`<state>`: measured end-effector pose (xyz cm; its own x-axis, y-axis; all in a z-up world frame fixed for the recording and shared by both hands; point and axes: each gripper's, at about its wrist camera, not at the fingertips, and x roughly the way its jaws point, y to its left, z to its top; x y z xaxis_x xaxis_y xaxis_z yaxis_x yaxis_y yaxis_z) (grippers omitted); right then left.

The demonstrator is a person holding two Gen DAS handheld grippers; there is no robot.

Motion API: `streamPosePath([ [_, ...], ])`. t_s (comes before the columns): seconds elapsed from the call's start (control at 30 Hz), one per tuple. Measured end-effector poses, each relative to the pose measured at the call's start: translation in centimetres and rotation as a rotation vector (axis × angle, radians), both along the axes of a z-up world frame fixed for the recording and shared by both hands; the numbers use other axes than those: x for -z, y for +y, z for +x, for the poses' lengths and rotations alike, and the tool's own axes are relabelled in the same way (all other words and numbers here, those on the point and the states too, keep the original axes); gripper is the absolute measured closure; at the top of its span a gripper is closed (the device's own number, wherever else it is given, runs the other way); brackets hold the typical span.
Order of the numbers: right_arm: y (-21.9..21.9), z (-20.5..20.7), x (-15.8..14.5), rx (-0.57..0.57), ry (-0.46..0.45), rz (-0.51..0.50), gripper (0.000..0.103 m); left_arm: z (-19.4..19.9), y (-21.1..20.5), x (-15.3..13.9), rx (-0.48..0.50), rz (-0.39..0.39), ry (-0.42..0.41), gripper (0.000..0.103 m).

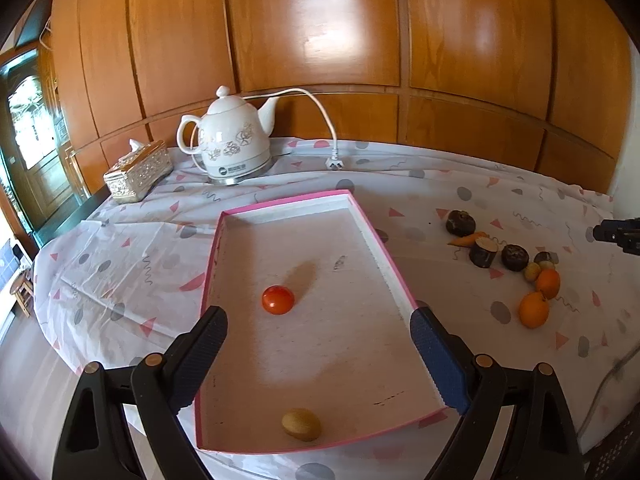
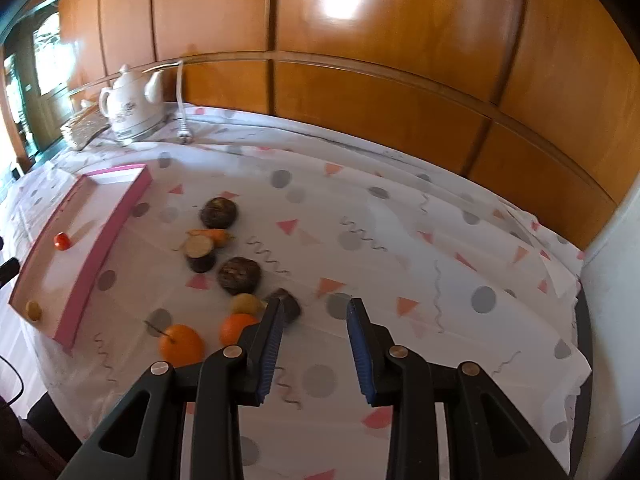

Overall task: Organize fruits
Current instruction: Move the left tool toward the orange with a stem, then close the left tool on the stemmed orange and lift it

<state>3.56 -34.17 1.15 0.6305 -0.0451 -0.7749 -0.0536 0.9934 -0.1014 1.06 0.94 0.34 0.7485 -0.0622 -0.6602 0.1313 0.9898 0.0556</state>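
A pink-rimmed tray (image 1: pixel 288 202) lies on the patterned tablecloth and holds a red tomato (image 1: pixel 278 299) and a brownish-yellow fruit (image 1: pixel 301 424). My left gripper (image 1: pixel 319 316) hovers over the tray's near half, open wide, nothing between its fingers. To the tray's right lie two oranges (image 2: pixel 181 344) (image 2: pixel 236 328), a small yellow fruit (image 2: pixel 245 303), a carrot (image 2: pixel 216 235) and several dark round pieces (image 2: pixel 239 275). My right gripper (image 2: pixel 315 304) hangs just right of that pile. Its jaws stand narrowly apart with nothing held, and the left finger is close beside a dark piece (image 2: pixel 286 304).
A white kettle (image 1: pixel 232 140) with its cord and plug (image 1: pixel 334 163) stands at the back by the wood-panelled wall. A patterned tissue box (image 1: pixel 138 172) sits to its left. The table edge curves off at the left and front, and a white wall (image 2: pixel 612 320) is at the right.
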Motion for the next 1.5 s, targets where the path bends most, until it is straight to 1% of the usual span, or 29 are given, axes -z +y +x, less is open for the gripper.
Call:
streamPosePath([
  [0.3,-4.4,0.2,0.9,0.114,0.012,0.006,0.07,0.0,-1.6,0.1,0.035,0.024,0.009,0.01],
  [0.47,-7.1,0.4,2.1,0.227,0.049,0.022,0.07,0.3,-2.6,0.1,0.07,0.024,0.022,0.01],
  [0.6,-8.9,0.3,2.6,0.318,0.079,0.039,0.07,0.5,-4.2,0.0,0.136,0.013,0.032,0.01],
  [0.67,-10.0,0.1,2.9,0.38,0.09,0.037,0.07,0.7,-5.4,0.0,0.183,0.021,0.038,0.01],
  [0.8,-12.4,-0.4,3.1,0.484,0.102,0.074,0.07,0.9,-7.9,0.2,0.261,0.028,0.06,0.01],
  [0.93,-13.9,-0.8,3.2,0.549,0.104,0.11,0.07,1.0,-10.7,0.7,0.352,0.037,0.088,0.01],
  [1.07,-15.1,-1.2,3.3,0.597,0.112,0.143,0.07,1.1,-13.2,1.5,0.437,0.029,0.129,0.016],
  [1.2,-16.2,-1.6,3.4,0.651,0.116,0.16,0.07,1.2,-15.6,2.4,0.5,0.02,0.166,0.021],
  [1.37,-18.3,-2.8,3.3,0.751,0.094,0.216,0.07,2.0,-18.1,4.1,0.537,0.015,0.224,0.031],
  [1.5,-19.6,-3.6,3.3,0.811,0.085,0.253,0.07,2.7,-19.5,5.4,0.546,0.014,0.26,0.032],
])
